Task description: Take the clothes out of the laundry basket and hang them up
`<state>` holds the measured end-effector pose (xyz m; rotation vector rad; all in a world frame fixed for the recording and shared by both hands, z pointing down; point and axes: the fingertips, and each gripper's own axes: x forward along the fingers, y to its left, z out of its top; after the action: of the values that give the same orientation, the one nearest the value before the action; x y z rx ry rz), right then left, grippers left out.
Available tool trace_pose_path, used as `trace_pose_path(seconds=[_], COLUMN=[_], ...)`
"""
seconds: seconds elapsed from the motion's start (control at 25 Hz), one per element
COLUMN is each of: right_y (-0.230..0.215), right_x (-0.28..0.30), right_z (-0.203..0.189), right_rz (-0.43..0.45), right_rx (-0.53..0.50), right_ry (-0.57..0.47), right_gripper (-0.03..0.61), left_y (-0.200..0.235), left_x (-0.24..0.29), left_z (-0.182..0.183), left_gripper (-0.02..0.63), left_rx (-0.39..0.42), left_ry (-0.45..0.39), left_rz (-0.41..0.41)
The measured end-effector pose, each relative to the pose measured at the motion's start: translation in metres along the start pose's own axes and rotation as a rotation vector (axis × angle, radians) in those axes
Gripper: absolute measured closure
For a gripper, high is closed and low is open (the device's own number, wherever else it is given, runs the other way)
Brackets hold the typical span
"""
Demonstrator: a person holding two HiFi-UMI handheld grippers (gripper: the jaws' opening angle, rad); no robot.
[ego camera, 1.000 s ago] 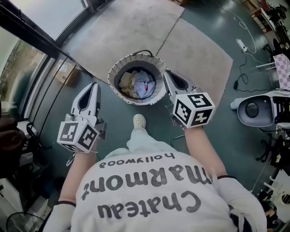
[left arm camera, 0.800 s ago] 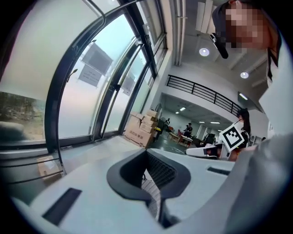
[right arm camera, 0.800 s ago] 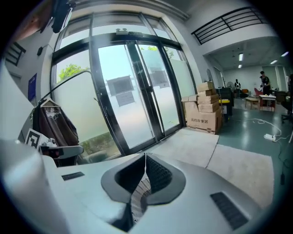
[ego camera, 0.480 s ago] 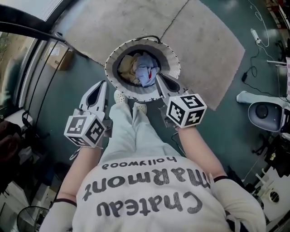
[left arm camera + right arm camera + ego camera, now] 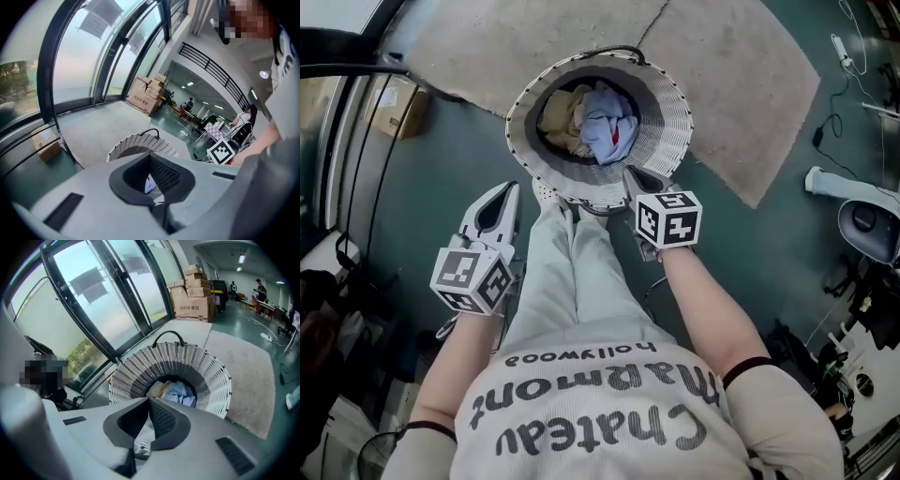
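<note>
While the person stands over it, the head view shows the round white woven laundry basket (image 5: 680,112) on the dark green floor (image 5: 450,150), at the edge of a grey rug (image 5: 741,84). At its bottom lie a crumpled light blue garment (image 5: 605,122) and a beige garment (image 5: 561,111), touching each other. The left gripper (image 5: 508,187) hangs just beside the basket's near rim, left of the person's pale trouser legs (image 5: 572,272). The right gripper (image 5: 630,173) has its tips at that same rim and points steeply down. Neither touches the clothes.

In the left gripper view, the jaws are pressed together tip to tip, with nothing between them. The basket stands beyond them, and a scrap of pale cloth shows through the gap behind the tips. Stacked brown cardboard boxes (image 5: 147,93) stand further off by the glass wall (image 5: 79,61).

In the right gripper view, the jaws also meet at the tips and are empty. The basket fills the space just past them, with a black handle (image 5: 168,336) on its far rim and both garments at the bottom.
</note>
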<state>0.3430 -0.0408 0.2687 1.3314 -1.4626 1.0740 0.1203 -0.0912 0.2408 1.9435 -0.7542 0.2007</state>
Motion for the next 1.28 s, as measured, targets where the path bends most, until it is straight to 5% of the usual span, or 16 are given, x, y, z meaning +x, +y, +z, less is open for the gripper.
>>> trace_pose_path(seconds=[0.52,0.64,0.8,1.0,1.24,1.28], right_y=[-0.052,-0.067,-0.091,-0.115,-0.138,-0.142], right_x=[0.119,0.155,0.204,0.245,0.272,0.271], right_z=[0.015,0.011,-0.023,-0.079,-0.119,-0.122], right_rz=[-0.047,-0.045,-0.099,-0.155,-0.241,-0.259], right_rx=[0.015,0.085,0.079,0.107,0.168,0.184], right_ry=[0.09,0.112,0.211,0.384,0.478,0.482], right_gripper=[0.54,0.412,0.406,0.318,0.321,0.381], left_y=[0.077,0.102,0.138,0.166,0.183,0.181], left_x=[0.03,0.037,0.041,0.046,0.047,0.046], left_z=[-0.024,-0.031,-0.045,-0.068,-0.073,-0.07], left_gripper=[0.606,0.606,0.606,0.606,0.606,0.606], left_rx=[-0.054,-0.076,-0.11,-0.134,-0.281,-0.284], left_ry=[-0.021,-0.042,-0.06,-0.048,-0.114,-0.123], left_rz=[0.081,0.12,0.177,0.205,0.223,0.219])
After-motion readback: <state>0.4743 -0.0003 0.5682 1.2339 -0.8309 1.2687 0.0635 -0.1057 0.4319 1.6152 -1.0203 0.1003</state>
